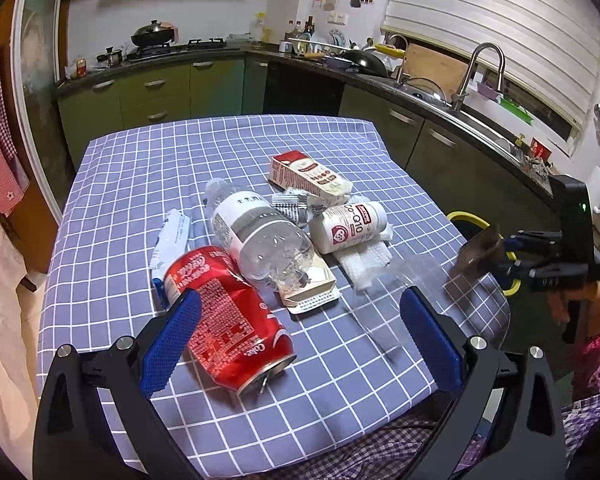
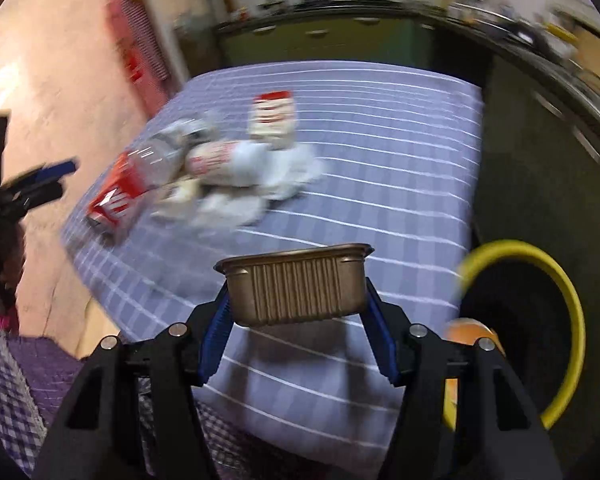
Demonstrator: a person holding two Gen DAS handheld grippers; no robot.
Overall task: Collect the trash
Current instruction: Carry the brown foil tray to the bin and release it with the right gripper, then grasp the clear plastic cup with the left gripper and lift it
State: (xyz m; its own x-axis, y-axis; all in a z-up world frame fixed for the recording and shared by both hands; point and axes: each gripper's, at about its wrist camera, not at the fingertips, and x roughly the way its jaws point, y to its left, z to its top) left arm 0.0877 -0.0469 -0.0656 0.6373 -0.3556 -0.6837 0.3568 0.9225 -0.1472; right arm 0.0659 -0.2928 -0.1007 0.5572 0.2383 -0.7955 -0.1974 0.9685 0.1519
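Observation:
A pile of trash lies on the checked table (image 1: 148,160): a dented red Coke can (image 1: 228,316), a clear plastic bottle (image 1: 256,232), a white Co-Q10 pill bottle (image 1: 348,226), a red-and-white carton (image 1: 308,176), wrappers and a white tissue (image 1: 366,264). My left gripper (image 1: 300,340) is open, its left finger beside the can. My right gripper (image 2: 298,336) is shut on a brown foil tray (image 2: 296,284), held above the table's right edge; it also shows in the left wrist view (image 1: 476,260). The right view is motion-blurred.
A yellow-rimmed bin (image 2: 540,320) with a dark liner stands by the table's right side, with something orange (image 2: 466,332) in it. Kitchen counters, a sink and faucet (image 1: 476,76) and a stove (image 1: 172,48) run behind the table. A clear plastic sheet (image 1: 392,304) lies near the front right.

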